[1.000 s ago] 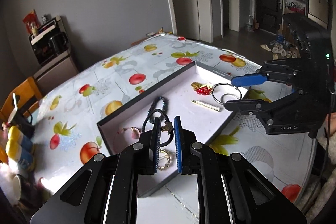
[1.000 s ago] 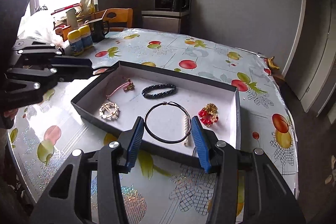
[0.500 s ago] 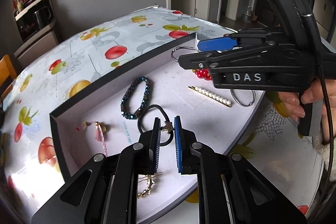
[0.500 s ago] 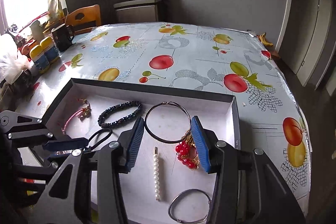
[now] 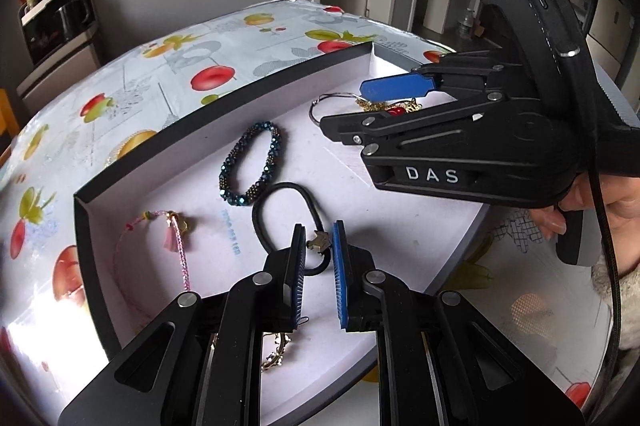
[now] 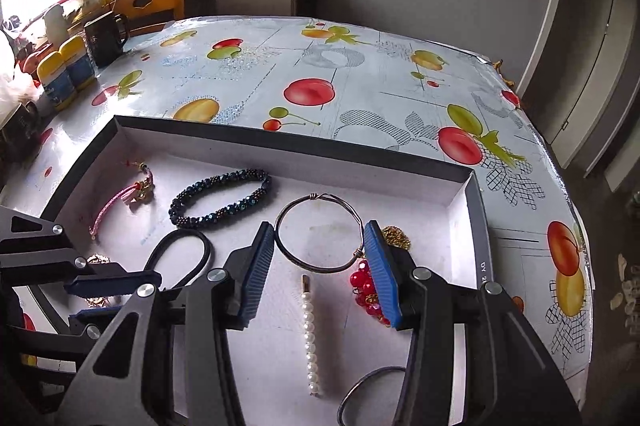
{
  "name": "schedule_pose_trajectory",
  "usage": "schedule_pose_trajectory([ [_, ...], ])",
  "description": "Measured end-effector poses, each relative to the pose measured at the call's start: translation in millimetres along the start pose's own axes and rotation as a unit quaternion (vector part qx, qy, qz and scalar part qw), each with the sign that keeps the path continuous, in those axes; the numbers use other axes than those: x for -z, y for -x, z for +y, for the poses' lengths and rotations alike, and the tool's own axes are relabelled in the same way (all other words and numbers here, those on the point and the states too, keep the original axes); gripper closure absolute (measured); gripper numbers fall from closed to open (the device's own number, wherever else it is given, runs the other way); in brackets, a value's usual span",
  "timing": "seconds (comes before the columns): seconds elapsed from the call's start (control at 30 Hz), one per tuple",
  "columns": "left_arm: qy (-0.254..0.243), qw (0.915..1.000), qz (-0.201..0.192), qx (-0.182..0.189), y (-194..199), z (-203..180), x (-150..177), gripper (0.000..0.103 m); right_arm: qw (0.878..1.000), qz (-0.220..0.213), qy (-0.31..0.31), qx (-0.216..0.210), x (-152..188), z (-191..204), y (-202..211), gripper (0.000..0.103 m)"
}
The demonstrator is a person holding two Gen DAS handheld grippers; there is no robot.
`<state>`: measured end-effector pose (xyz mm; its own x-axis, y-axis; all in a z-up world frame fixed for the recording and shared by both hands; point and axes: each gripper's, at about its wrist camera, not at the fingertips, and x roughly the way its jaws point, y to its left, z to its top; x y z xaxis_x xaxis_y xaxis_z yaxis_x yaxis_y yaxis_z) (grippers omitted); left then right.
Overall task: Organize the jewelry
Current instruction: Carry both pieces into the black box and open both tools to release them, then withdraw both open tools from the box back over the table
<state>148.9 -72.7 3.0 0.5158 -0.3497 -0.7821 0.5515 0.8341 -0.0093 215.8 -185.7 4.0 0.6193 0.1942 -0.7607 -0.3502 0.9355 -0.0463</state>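
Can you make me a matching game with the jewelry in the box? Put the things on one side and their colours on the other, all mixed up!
Things:
1. beaded bracelet
2. hair tie
3. pearl clip
4. cord bracelet

Colours:
A. white
B. pink
C. dark blue
D. black

Right pairs: 1-C, 2-D, 3-A, 4-B. All four lie inside the box.
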Motion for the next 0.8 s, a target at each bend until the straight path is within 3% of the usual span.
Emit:
schedule_pose_trajectory([
  [0.07, 0.0, 1.0, -0.003, -0.007, 1, 1, 1, 0.08, 1.0, 0.005, 0.003, -0.004, 1, 3, -3, 0.056],
  [0.4, 0.001, 1.0, -0.008, -0.006, 4, 3, 1, 0.078, 1.0, 0.003, -0.002, -0.012, 2, 3, -2, 0.056],
  [0.53, 0.0, 0.9999, -0.016, -0.002, 7, 2, 2, 0.066, 1.0, -0.002, 0.0, -0.012, 4, 3, 1, 0.055],
  [0.8, -0.007, 0.9994, -0.032, -0.007, 15, -2, 0, 0.048, 1.0, -0.021, -0.01, -0.016, 1, -2, 15, 0.036],
])
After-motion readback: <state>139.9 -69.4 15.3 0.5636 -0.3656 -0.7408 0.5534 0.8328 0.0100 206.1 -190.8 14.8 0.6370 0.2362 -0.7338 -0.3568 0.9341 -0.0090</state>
